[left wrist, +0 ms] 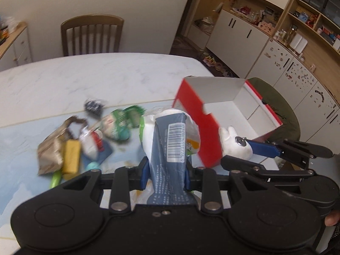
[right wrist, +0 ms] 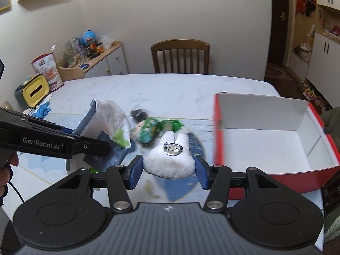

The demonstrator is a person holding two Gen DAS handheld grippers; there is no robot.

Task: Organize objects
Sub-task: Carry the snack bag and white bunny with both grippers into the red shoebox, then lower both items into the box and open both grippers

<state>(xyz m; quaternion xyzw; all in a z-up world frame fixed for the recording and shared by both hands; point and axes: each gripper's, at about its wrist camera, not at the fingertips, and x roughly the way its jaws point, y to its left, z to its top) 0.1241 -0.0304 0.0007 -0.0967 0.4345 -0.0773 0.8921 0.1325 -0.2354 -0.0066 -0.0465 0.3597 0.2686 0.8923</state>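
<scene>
My left gripper is shut on a grey-blue packet with a barcode, wrapped in a white plastic bag and held above the table. In the right wrist view the same packet sticks up from the left gripper. Between the blue fingers of my right gripper sits a white plush with a round pin badge, and the gripper is shut on it. That plush and right gripper sit just in front of the open red box. The red box has a white, empty inside.
A green-haired doll and a small black item lie on the blue mat. Left of them is a pile with a brown packet and a yellow block. A wooden chair stands behind the marble table.
</scene>
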